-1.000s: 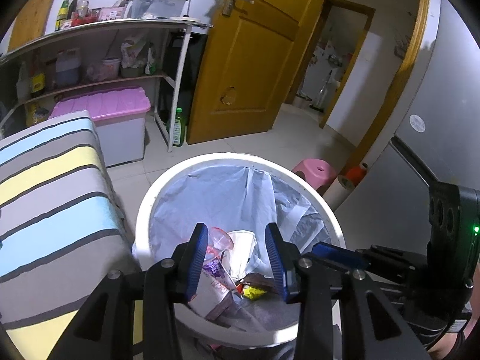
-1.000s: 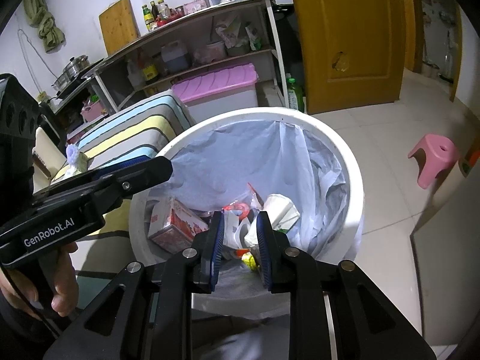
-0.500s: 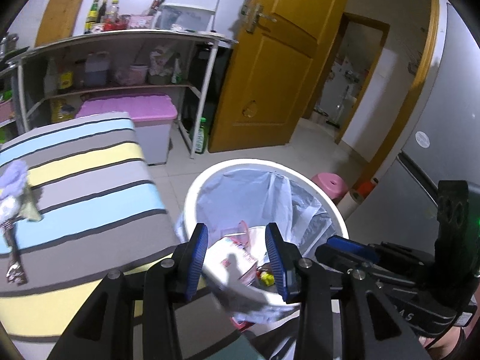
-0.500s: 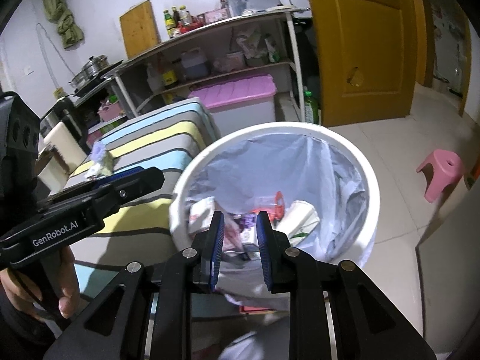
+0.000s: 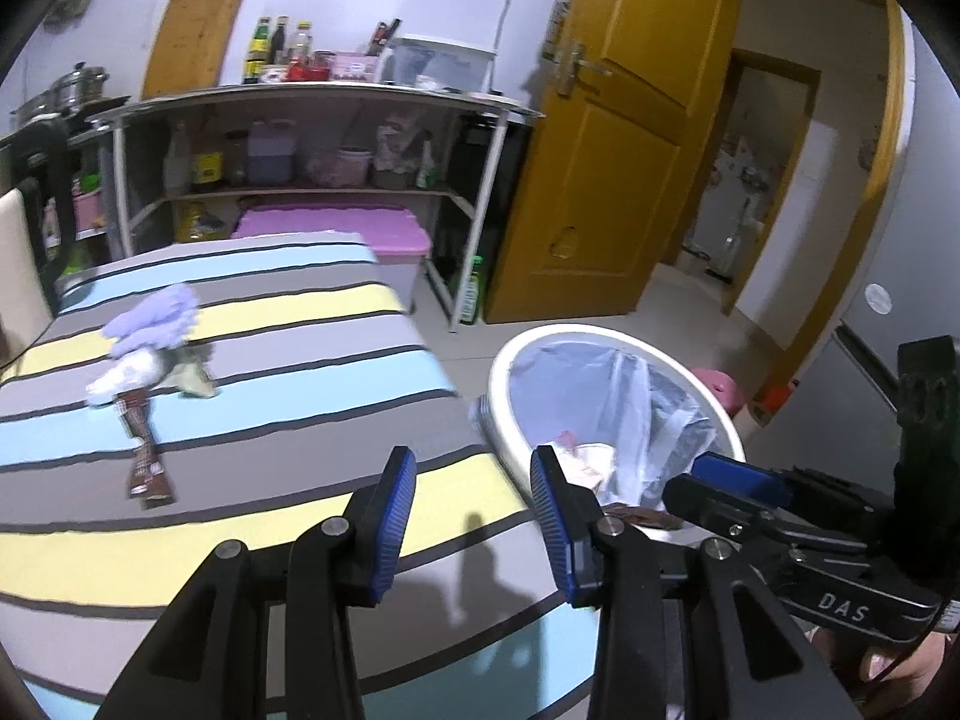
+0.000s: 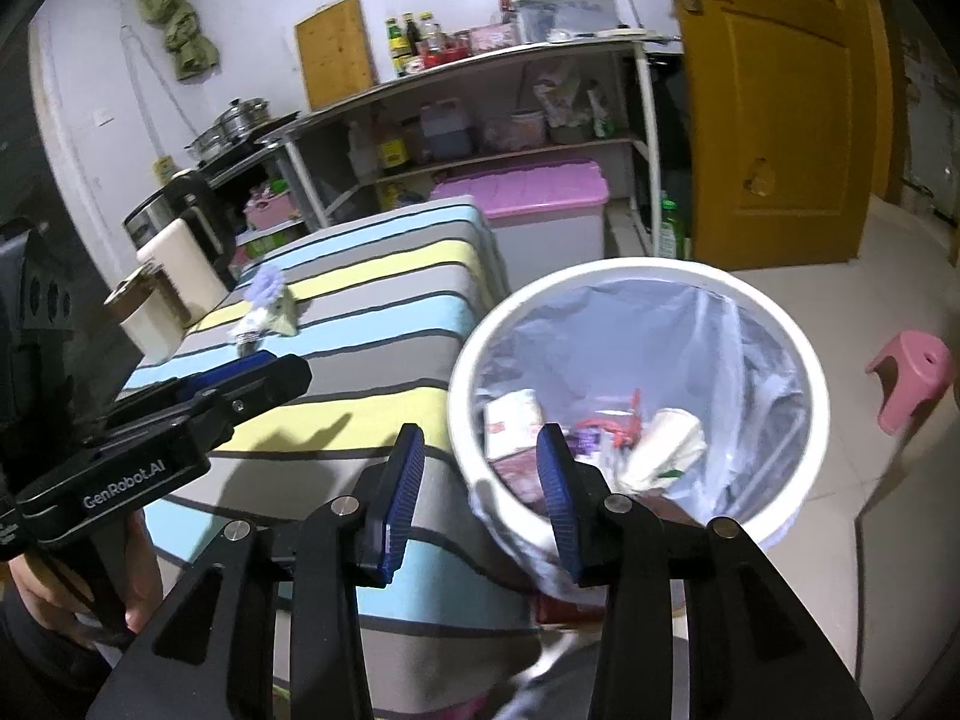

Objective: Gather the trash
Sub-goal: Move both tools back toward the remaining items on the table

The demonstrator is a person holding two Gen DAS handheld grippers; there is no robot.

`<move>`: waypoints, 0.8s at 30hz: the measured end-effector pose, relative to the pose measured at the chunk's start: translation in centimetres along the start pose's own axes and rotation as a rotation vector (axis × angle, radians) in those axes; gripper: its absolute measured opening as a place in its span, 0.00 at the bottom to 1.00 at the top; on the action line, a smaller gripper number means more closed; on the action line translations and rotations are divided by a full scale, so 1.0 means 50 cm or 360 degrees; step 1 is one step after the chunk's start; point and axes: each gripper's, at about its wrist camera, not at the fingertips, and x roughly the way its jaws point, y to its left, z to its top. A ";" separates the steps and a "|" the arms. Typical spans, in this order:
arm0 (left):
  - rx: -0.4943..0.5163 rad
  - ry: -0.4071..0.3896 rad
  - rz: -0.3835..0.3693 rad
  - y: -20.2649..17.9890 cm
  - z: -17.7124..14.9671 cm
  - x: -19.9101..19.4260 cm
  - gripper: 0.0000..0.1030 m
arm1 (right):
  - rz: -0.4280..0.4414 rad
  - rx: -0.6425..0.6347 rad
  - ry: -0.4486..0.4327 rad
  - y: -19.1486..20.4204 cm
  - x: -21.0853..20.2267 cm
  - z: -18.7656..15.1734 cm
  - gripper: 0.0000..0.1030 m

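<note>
My left gripper (image 5: 474, 516) hangs released with nothing between its blue pads, above the striped cloth-covered counter (image 5: 252, 360). Ahead and to its left on that counter lies the leftover trash: a purple-and-white crumpled wad (image 5: 150, 339) touching a brown wrapper (image 5: 144, 453). My right gripper (image 6: 480, 489) has just been opening and grasps nothing; the white round bin with a clear liner (image 6: 636, 384), holding discarded packaging, sits just ahead to its right.

- Left gripper (image 5: 474, 510) was black, with ribbed blue pads and silver screws; "GenRobot.AI" marked its side
- Right gripper (image 6: 480, 480) matched; "DAS" showed lower right
</note>
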 end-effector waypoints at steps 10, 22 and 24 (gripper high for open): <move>-0.0117 -0.0007 0.0159 0.085 -0.033 -0.044 0.39 | 0.0108 -0.0092 0.0036 0.066 0.033 -0.001 0.40; -0.0238 -0.0019 0.0335 0.169 -0.053 -0.079 0.39 | 0.0256 -0.0212 0.0066 0.139 0.072 0.015 0.46; -0.0263 -0.0015 0.0353 0.184 -0.055 -0.082 0.39 | 0.0271 -0.0222 0.0068 0.147 0.079 0.018 0.52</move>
